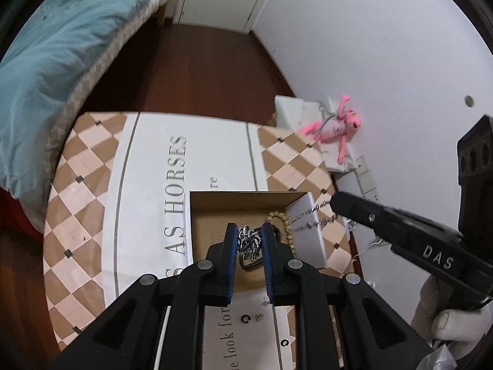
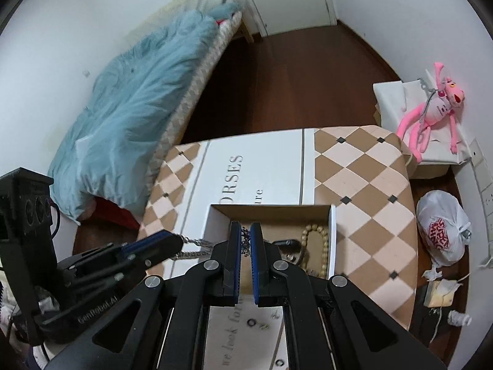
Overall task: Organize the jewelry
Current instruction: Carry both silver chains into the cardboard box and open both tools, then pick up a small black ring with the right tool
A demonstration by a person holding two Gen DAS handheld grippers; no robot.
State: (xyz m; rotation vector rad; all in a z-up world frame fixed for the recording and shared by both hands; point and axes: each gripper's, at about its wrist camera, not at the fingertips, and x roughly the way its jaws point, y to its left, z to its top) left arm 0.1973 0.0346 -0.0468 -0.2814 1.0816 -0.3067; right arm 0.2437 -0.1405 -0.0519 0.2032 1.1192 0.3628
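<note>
Holding one chain [image 1: 248,242] between both grippers here, strung over the left wall of the box [image 2: 268,211] on the surface [image 2: 363,185]. Left gripper [image 1: 249,240] is pinching a bunched wad of links, right gripper [image 2: 245,240] is nipped down on the other end. My worry: pull them apart too hard and the thin end slips out, or the slack snags the box wall or the beads [image 2: 314,240] and drags them along
</note>
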